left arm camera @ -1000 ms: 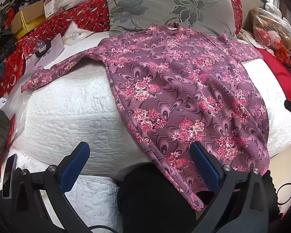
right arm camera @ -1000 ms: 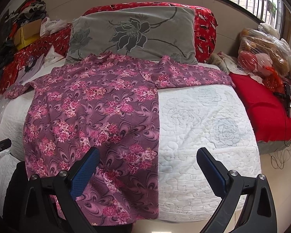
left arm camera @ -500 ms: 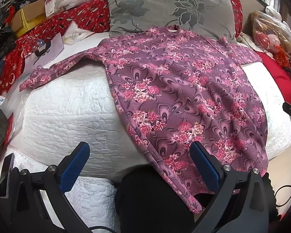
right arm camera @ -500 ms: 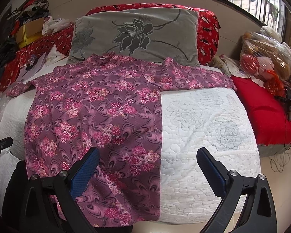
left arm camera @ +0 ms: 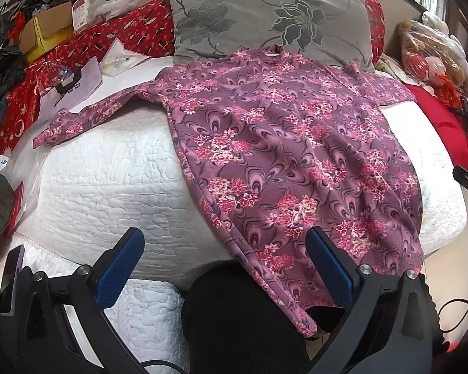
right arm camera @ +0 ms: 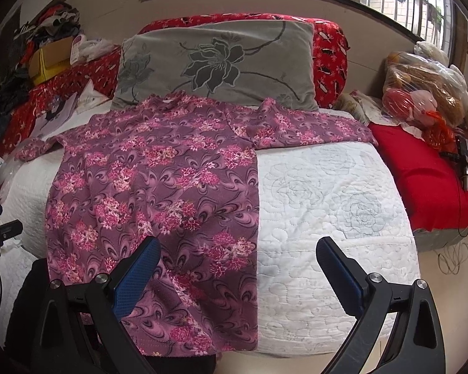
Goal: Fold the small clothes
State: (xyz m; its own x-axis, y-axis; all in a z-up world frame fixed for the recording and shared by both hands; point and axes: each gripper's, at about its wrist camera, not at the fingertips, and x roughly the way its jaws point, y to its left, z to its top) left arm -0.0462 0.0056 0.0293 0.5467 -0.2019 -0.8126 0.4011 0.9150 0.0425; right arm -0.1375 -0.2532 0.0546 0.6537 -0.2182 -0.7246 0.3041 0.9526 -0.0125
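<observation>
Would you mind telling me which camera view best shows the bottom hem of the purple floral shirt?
The right wrist view: there the purple floral shirt's hem hangs in full over the white quilted mattress's front edge, between the open right gripper's fingers. The left wrist view shows it slanted, with one corner behind the open left gripper's finger.

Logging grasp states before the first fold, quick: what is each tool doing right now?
Left tool: open, holding nothing, hovering before the floral shirt.
Right tool: open, holding nothing, over the shirt's hem edge and the white quilt.

Both wrist views face the bed's foot, sharing the floral garment.
</observation>
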